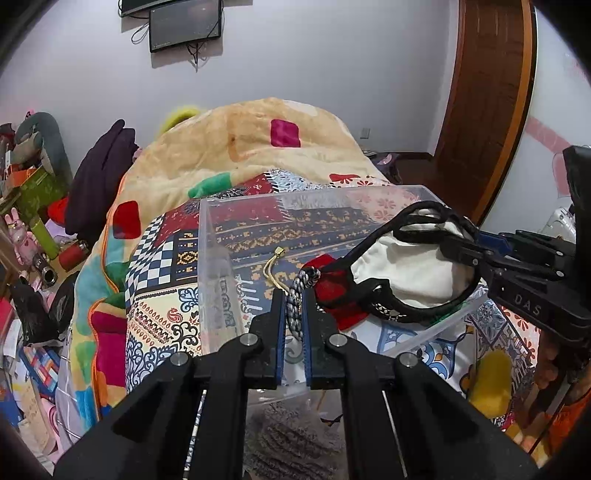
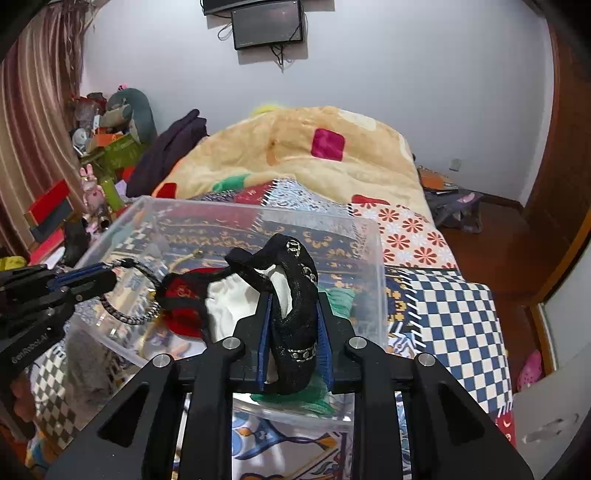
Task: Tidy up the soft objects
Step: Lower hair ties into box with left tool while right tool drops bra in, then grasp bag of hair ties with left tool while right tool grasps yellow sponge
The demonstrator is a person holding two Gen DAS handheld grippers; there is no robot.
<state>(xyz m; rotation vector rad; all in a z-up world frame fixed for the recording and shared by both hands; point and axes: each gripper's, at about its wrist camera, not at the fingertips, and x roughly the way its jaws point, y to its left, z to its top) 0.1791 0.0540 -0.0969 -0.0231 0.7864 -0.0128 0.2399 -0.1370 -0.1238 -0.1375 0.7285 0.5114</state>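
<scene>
I've got the left gripper point(image 1: 294, 310) clenched on the braided cord point(image 1: 295, 295), right gripper point(image 2: 293, 325) clenched on the bag's black rim point(image 2: 295, 295), bag point(image 1: 406, 266) stretched left-right over the clear bin point(image 1: 221, 236).

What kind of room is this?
Most likely a bedroom. A bed with a fluffy blanket fills the middle, a screen hangs on the wall, and plush toys sit piled in the corner.
</scene>
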